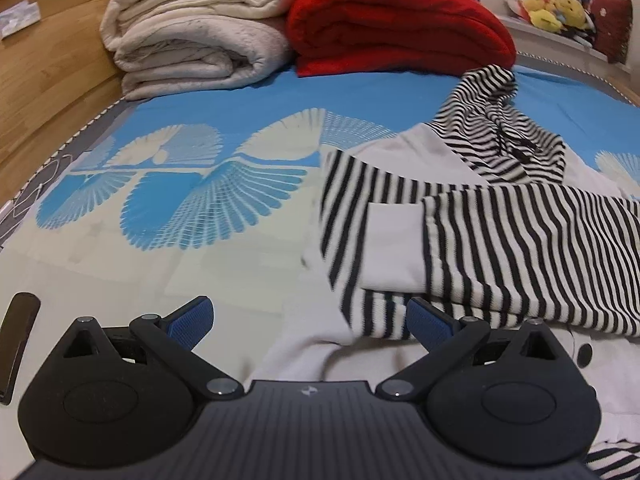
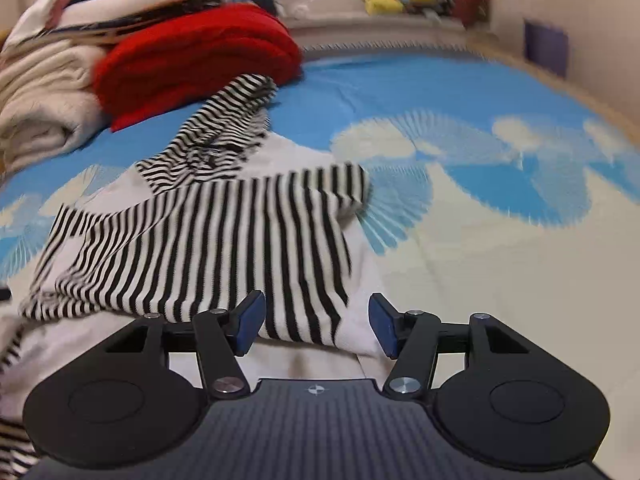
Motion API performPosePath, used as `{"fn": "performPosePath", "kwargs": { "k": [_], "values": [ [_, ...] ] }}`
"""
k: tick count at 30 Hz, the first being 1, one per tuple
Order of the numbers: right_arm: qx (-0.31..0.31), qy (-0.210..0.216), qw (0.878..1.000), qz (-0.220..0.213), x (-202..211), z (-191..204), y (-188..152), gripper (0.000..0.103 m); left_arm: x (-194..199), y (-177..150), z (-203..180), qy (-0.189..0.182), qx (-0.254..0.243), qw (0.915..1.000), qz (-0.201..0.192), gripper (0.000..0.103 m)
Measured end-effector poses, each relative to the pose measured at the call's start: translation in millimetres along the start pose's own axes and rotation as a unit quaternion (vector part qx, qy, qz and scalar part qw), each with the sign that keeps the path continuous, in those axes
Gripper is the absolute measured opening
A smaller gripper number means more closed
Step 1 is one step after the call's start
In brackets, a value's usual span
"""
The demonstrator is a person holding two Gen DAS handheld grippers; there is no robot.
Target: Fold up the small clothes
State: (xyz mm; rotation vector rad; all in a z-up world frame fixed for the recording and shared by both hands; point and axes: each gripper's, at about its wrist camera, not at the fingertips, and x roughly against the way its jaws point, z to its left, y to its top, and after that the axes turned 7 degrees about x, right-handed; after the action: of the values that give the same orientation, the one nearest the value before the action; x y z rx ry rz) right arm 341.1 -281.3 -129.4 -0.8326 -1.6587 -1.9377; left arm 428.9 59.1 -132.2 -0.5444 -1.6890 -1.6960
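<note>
Left wrist: 1 striped hoodie (image 1: 500, 216), 2 folded blankets (image 1: 400, 24)

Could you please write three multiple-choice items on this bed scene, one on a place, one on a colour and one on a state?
1. Where does the striped hoodie lie?
A. On the blue and cream bedsheet
B. On top of the red blanket
C. On the windowsill

2. What colour is the folded blanket beside the cream blankets?
A. Green
B. Red
C. Yellow

3. How do the jaws of the right gripper stand?
A. Shut on a striped sleeve
B. Shut on nothing
C. Apart, pads pressing on nothing

Answers:
1. A: the hoodie spreads across the patterned sheet, in front of the blankets.
2. B: the pile to the right of the cream ones is bright red.
3. C: the right wrist view shows a gap between the blue pads, with the cloth lying beyond them.
</note>
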Motion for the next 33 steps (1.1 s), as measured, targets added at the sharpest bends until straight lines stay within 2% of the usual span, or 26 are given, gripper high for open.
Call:
{"fn": "performPosePath", "kwargs": {
  "k": [2, 8, 12, 18, 23, 28, 33],
  "values": [
    [-0.028, 0.003, 1.000, 0.014, -3, -11, 1, 0.059, 1, -2, -3, -0.007, -0.005, 1.0000, 0.001, 0.103],
    [-0.035, -0.015, 0.999, 0.021, -4, -21, -3, 0.059, 6, -5, -5, -0.023, -0.004, 0.9997, 0.005, 0.103],
    [-0.051, 0.000, 0.998, 0.030, -5, -22, -3, 0.059, 7, -8, -7, -0.034, -0.003, 0.9994, 0.012, 0.103],
    [-0.024, -0.010, 0.999, 0.022, -4, -13, -3, 0.059, 10, -10, -11, -0.047, -0.006, 0.9987, 0.016, 0.103],
    [-0.025, -0.007, 0.999, 0.024, -5, -13, -3, 0.059, 19, -13, -12, -0.063, -0.016, 0.9978, 0.011, 0.103],
    [-0.021, -0.010, 1.000, 0.008, 2, -18, 2, 0.059, 53, -26, -16, -0.122, -0.012, 0.9924, 0.000, 0.103],
    [-0.037, -0.034, 0.998, -0.046, 27, -42, 11, 0.059, 92, -24, -34, -0.177, 0.014, 0.9839, 0.020, 0.103]
  ]
}}
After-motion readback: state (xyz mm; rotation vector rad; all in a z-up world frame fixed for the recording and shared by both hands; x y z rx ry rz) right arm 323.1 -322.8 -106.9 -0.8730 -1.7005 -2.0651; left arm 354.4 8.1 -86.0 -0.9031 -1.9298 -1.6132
